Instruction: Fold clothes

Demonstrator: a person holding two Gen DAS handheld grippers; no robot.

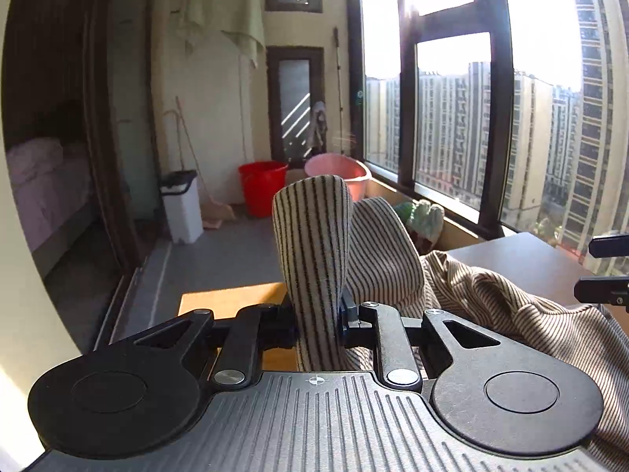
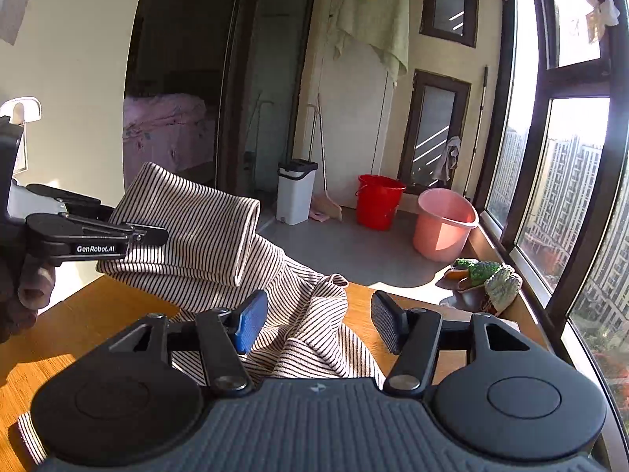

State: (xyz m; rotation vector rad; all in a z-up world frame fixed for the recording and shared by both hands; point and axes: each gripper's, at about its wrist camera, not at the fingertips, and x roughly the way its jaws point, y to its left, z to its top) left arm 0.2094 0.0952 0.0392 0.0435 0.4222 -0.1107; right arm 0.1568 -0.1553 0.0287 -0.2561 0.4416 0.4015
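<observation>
Pinching a folded band of striped garment [image 1: 314,259] at lower centre of the left wrist view: left gripper [image 1: 318,320], fingers pressed tight on the cloth, held level and raised so the band stands upright as a rounded, ribbed loop. Seen again at left of the right wrist view, side-on, black linkage with white lettering, gripped by a hand [image 2: 23,291] at the frame's left edge. Spread wide at lower centre of the right wrist view: right gripper [image 2: 318,324], one blue pad [image 2: 249,324] and one dark grooved pad [image 2: 383,326], hovering above the cloth with nothing between them. Draped beneath and ahead, soft knit in thin dark and pale stripes, bunched in loose folds on a smooth wooden table [image 2: 98,314], one sleeve-like tube lifted toward the left of the frame. Farther, at centre right, a knitted green-and-cream bundle [image 2: 491,279] on the window ledge. Beyond on the grey floor, a round pink plastic tub [image 2: 444,228], a red bucket [image 2: 379,200], a white lidded bin [image 2: 295,192]. Farthest right, dark-framed windows [image 2: 550,157] with tall buildings outside.
</observation>
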